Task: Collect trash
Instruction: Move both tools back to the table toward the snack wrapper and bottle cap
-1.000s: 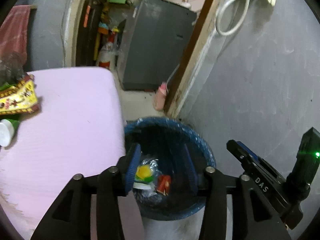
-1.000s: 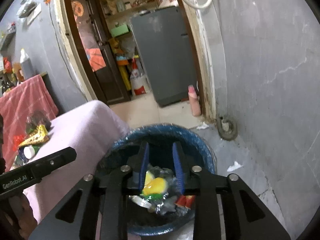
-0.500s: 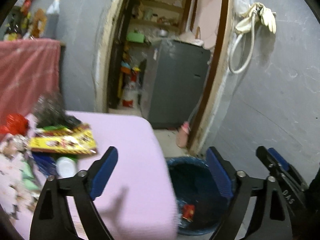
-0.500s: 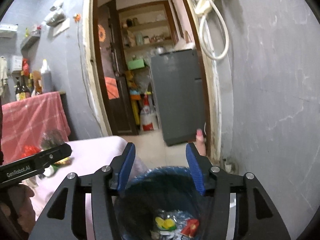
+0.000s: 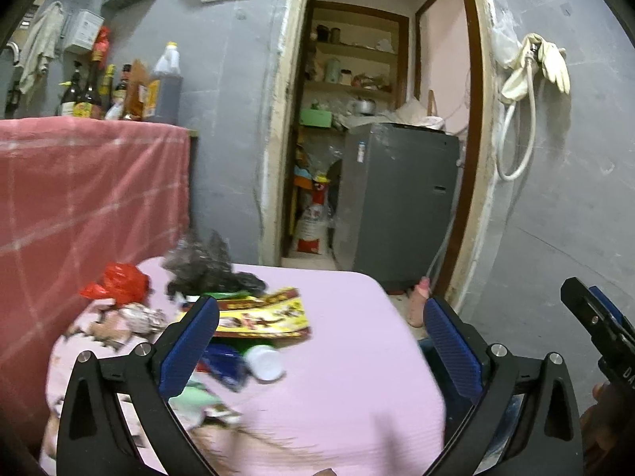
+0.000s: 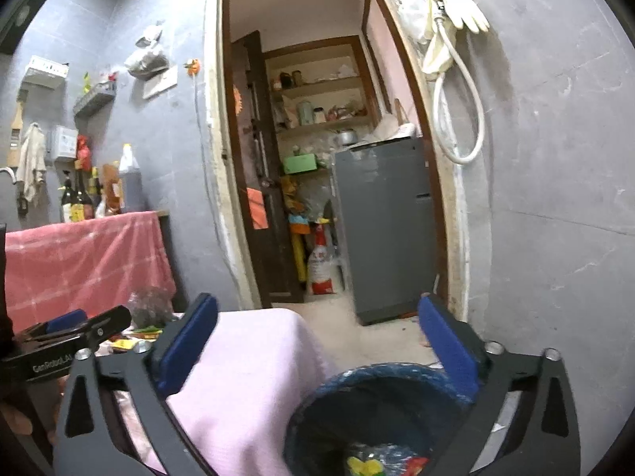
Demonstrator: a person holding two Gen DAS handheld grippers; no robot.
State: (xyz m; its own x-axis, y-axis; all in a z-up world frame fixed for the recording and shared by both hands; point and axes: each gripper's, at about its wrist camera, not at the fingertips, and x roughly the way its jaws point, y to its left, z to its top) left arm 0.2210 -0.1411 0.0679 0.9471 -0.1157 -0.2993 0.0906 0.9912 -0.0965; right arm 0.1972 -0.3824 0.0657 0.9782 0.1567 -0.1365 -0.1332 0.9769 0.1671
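Pink cloth covers the tabletop (image 5: 357, 357), where trash lies in a heap: a yellow wrapper (image 5: 262, 315), a red bag (image 5: 119, 281), a crumpled dark bag (image 5: 206, 261) and a white cap (image 5: 264, 363). Just beside the tabletop's edge stands the blue bin (image 6: 357, 380), with yellow and red scraps (image 6: 381, 464) at its bottom. Both the left tool (image 5: 321, 341) and the right tool (image 6: 317, 341) have just been opening and now gape wide with nothing between their blue pads.

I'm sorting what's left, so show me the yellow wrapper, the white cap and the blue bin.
yellow wrapper (image 5: 262, 317), left wrist view, printed face.
white cap (image 5: 265, 363), left wrist view, round top.
blue bin (image 6: 357, 377), right wrist view, far rim.
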